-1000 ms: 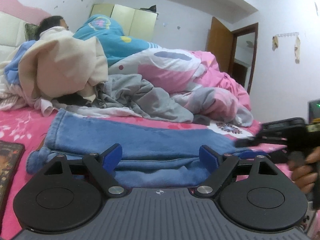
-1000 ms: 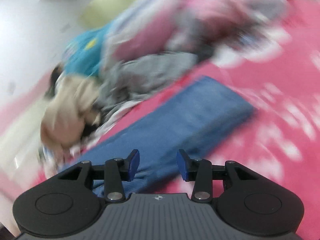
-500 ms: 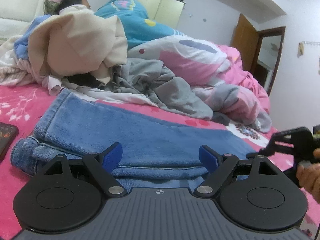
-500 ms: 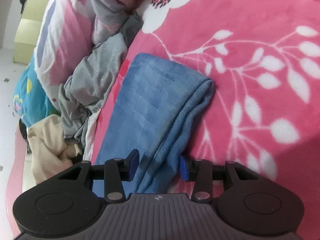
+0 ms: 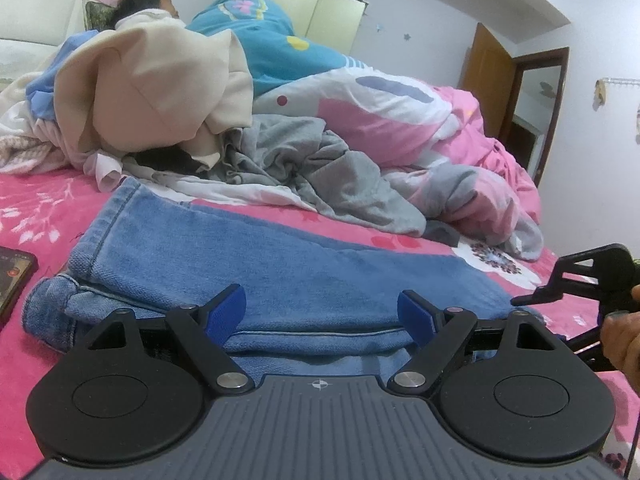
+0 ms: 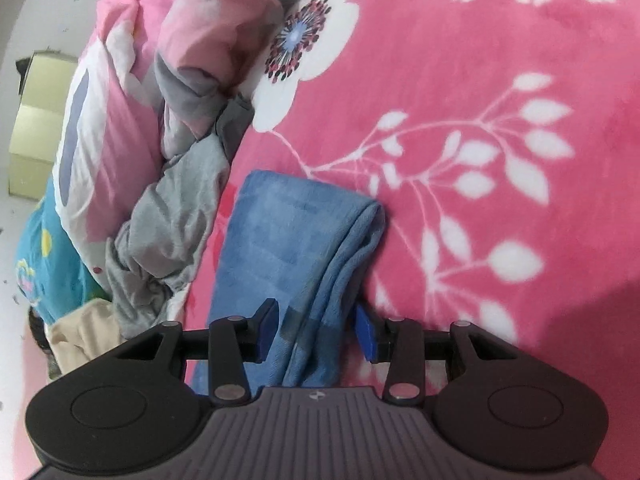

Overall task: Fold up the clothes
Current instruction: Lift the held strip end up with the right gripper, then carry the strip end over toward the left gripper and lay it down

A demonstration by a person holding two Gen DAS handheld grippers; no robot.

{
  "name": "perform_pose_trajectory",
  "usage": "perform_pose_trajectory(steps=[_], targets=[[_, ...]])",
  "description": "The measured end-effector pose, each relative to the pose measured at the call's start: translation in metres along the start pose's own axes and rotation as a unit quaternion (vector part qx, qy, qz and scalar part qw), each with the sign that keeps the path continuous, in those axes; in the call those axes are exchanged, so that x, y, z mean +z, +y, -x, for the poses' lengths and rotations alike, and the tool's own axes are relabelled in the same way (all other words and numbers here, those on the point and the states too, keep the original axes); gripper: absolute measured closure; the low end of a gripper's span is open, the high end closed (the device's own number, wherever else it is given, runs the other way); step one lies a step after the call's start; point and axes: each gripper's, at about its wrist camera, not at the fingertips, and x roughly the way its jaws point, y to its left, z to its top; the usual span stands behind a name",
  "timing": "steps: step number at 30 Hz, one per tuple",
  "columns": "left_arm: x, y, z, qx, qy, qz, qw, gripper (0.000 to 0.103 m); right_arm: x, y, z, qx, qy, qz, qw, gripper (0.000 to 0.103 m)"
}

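Blue jeans (image 5: 280,264) lie folded lengthwise on the pink floral bedspread (image 6: 500,80). My left gripper (image 5: 322,314) hovers open and wide over their near long edge, with nothing pinched. My right gripper (image 6: 316,332) is at the jeans' (image 6: 288,240) narrow end, half open. The bunched fold edge runs between its blue pads, which straddle the cloth without squeezing it. In the left wrist view one of the right gripper's black fingers (image 5: 560,288) shows at the far right, with a hand (image 5: 624,336) behind it.
A heap of grey clothes (image 5: 320,168) and a beige garment (image 5: 152,92) lies just beyond the jeans. Behind it a person (image 5: 148,0) lies under a teal and pink quilt (image 5: 400,120). A phone (image 5: 12,276) rests at the left edge.
My right gripper rolled and came down over the jeans' end, so the fold edge now sits between its jaws. My left gripper dipped slightly toward the near edge, then held still.
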Motion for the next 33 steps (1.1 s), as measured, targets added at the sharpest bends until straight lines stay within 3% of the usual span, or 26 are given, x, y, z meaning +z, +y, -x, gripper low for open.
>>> perform_pose_trajectory(steps=[5, 7, 9, 11, 16, 21, 24, 27, 33], targets=[[-0.001, 0.000, -0.001, -0.002, 0.000, 0.001, 1.0000, 0.019, 0.013, 0.004, -0.024, 0.020, 0.003, -0.004, 1.000, 0.054], [-0.002, 0.001, -0.001, -0.003, 0.000, 0.001, 1.0000, 0.019, 0.015, 0.008, -0.031, 0.039, 0.003, 0.004, 0.999, 0.033], [-0.003, 0.001, -0.001, -0.002, 0.000, 0.000, 1.0000, 0.019, 0.015, 0.015, -0.034, 0.055, 0.000, 0.020, 0.998, 0.027], [-0.003, 0.001, -0.001, -0.002, 0.001, -0.001, 1.0000, 0.019, 0.013, 0.021, -0.034, 0.045, -0.007, 0.041, 0.998, 0.034], [-0.006, 0.001, -0.002, -0.003, 0.002, -0.004, 1.0000, 0.019, 0.015, 0.018, -0.030, 0.035, -0.020, 0.054, 0.998, 0.082], [-0.009, -0.001, -0.004, 0.002, 0.006, -0.013, 0.9999, 0.019, 0.013, 0.029, -0.017, 0.065, -0.040, 0.106, 0.991, 0.088], [-0.010, -0.002, -0.005, 0.004, 0.009, -0.018, 0.9998, 0.019, 0.004, 0.057, -0.002, 0.085, -0.072, 0.175, 0.978, 0.089], [-0.011, -0.003, -0.005, 0.005, 0.011, -0.022, 0.9997, 0.019, -0.012, 0.091, 0.014, 0.103, -0.097, 0.259, 0.956, 0.089], [-0.012, -0.004, -0.005, 0.006, 0.015, -0.029, 0.9994, 0.018, -0.060, 0.147, 0.039, 0.155, -0.113, 0.412, 0.891, 0.089]])
